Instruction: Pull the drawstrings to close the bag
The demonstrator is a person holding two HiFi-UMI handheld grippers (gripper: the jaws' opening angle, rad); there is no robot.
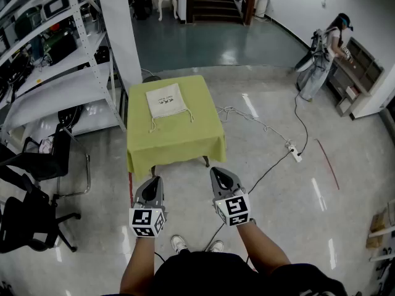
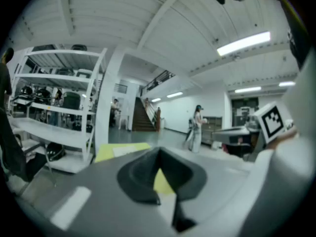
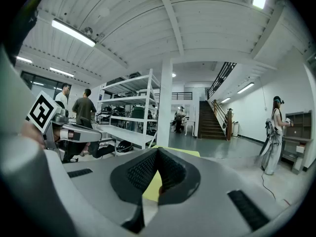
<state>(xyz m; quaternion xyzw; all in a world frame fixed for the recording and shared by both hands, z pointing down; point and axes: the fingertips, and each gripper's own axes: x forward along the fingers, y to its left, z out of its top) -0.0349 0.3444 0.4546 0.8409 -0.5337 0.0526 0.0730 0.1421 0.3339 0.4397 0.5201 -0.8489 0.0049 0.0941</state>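
i am holding my left tool (image 1: 154,182) and right tool (image 1: 218,174) clenched, empty, side by side; the bag (image 1: 166,101) is lying on the counter (image 1: 185,139) well ahead of both.

One bag (image 1: 166,101), one table (image 1: 180,138) — two grippers (image 1: 155,181) (image 1: 217,172).
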